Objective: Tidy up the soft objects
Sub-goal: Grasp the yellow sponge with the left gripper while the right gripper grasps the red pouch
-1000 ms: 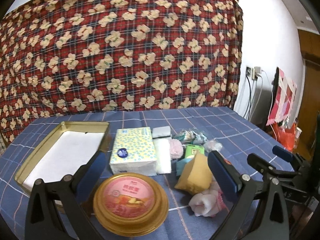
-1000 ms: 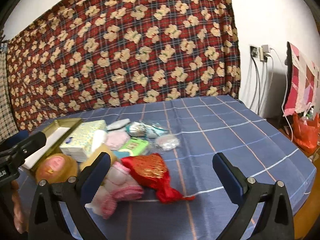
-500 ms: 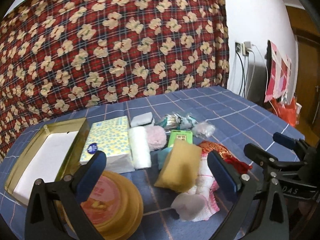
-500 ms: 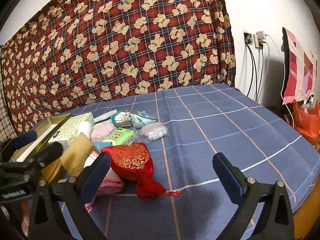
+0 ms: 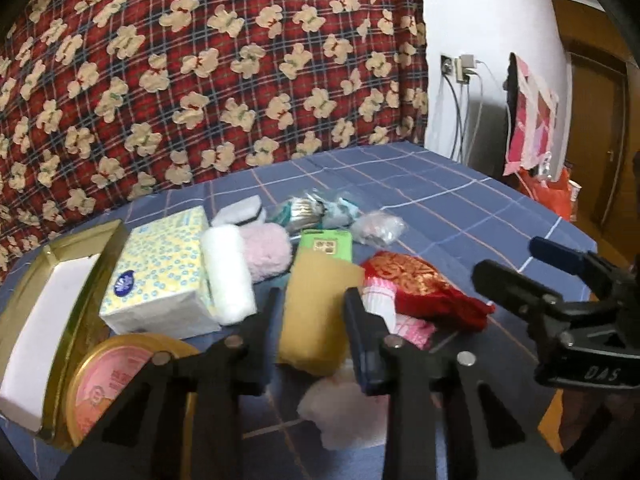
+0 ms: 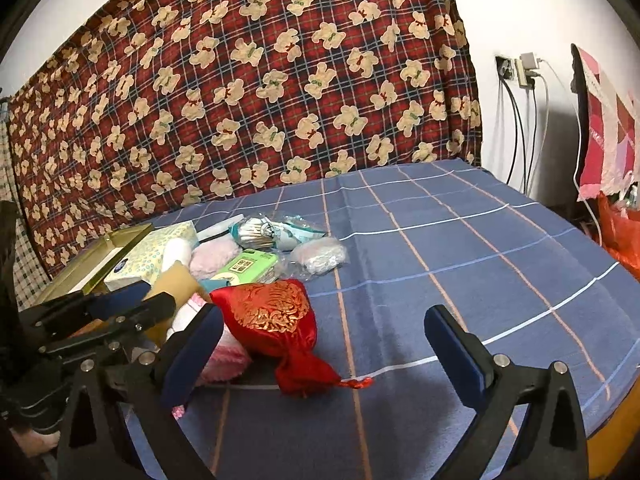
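My left gripper (image 5: pixel 314 320) has closed its jaws on a mustard-yellow sponge (image 5: pixel 316 312) lying on the blue checked tablecloth. Beside it lie a pink-and-white towel (image 5: pixel 400 320), a red and gold pouch (image 5: pixel 416 284), a white roll (image 5: pixel 226 272), a pink fluffy puff (image 5: pixel 268 252) and a tissue pack (image 5: pixel 160 276). My right gripper (image 6: pixel 320 352) is open and empty, with the red pouch (image 6: pixel 276 316) just ahead of its left finger. The left gripper also shows in the right wrist view (image 6: pixel 132 304), on the sponge (image 6: pixel 176 280).
An open gold tin (image 5: pixel 52 280) with a white lining stands at the left, with a round gold lid (image 5: pixel 116 380) in front of it. A green packet (image 5: pixel 326 242) and clear plastic bags (image 5: pixel 312 212) lie behind the pile. The table edge (image 6: pixel 612 412) runs at the right.
My left gripper has moved right and forward and closed from wide open onto the yellow sponge. My right gripper has stayed open, shifting slightly.
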The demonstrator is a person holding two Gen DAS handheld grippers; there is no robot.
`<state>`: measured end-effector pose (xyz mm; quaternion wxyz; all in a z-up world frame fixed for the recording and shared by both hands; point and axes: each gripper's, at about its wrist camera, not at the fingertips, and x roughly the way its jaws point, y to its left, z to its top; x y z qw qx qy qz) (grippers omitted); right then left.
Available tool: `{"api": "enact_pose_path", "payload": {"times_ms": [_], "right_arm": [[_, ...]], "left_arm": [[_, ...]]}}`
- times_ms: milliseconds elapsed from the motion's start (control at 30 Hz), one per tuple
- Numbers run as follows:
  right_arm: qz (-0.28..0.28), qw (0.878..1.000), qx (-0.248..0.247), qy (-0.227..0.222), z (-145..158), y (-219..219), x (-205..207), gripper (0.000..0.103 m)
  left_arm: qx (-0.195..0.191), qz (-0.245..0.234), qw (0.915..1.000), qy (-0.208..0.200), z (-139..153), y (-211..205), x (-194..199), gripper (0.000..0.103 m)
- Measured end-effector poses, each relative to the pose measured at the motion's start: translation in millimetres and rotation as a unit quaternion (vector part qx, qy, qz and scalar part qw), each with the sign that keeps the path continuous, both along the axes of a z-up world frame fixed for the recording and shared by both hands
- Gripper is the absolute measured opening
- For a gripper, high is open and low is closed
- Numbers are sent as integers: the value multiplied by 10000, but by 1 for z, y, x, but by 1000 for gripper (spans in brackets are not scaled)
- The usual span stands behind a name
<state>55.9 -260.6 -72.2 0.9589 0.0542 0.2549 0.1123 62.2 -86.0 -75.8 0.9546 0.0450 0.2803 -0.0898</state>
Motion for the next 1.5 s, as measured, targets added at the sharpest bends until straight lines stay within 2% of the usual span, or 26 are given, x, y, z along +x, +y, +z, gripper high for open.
{"api": "enact_pose_path", "payload": {"times_ms": [33, 67, 133, 500, 633, 700, 733, 800, 833, 867, 1000, 1067, 1133, 1167, 1267, 1500], "right_arm": [[6, 10000, 23, 11, -1, 0, 1, 95], [20, 10000, 33, 36, -1, -1, 2, 88], [70, 9999, 54, 112, -3, -1, 5, 80], [334, 9983, -276, 390, -11, 20, 24, 80], [392, 9977, -340, 429, -12, 24, 30, 80], [452, 9971, -360, 495, -14, 26, 32, 80], [502, 9966, -378, 540, -16, 28, 33, 80], [541, 9955, -472, 617, -20, 32, 35, 80], [537, 9953, -483, 645, -21, 33, 36, 79], [510, 9953, -465, 684, -21, 32, 37, 79], [577, 9940, -412, 836, -25, 33, 41, 75], [637, 9927, -532, 879, -27, 38, 42, 61], [699, 9915, -606, 918, -29, 42, 43, 47], [704, 9913, -610, 931, -30, 42, 43, 45], [740, 9918, -510, 912, -29, 38, 43, 37], [668, 9948, -451, 615, -24, 35, 36, 30]], "left_arm": [[-25, -16, 10000, -60, 1, 1, -3, 9], [-74, -15, 9999, -80, 3, 2, -4, 7], [-265, -28, 9995, -165, 9, 8, -7, 7], [-312, -22, 9995, -53, 4, 11, -3, 6], [-299, -9, 9996, -13, 3, 11, -2, 10], [-186, -11, 9998, 15, 1, 8, -1, 15], [-150, 18, 9999, 8, 1, 8, -1, 20], [-72, 15, 10000, 3, 1, 5, -1, 51], [-16, 52, 10000, 29, 0, 4, 0, 73], [15, 190, 9998, -1, 0, 5, 0, 78], [-79, 76, 9999, 76, -3, 6, 3, 75], [-67, -5, 9999, 126, -5, 3, 5, 55], [-25, -73, 9998, 208, -8, -1, 6, 45], [-19, -86, 9998, 195, -8, -1, 6, 41], [-69, -151, 9998, 139, -7, -1, 5, 35], [-394, -171, 9990, -92, 1, 8, -1, 33]]}}
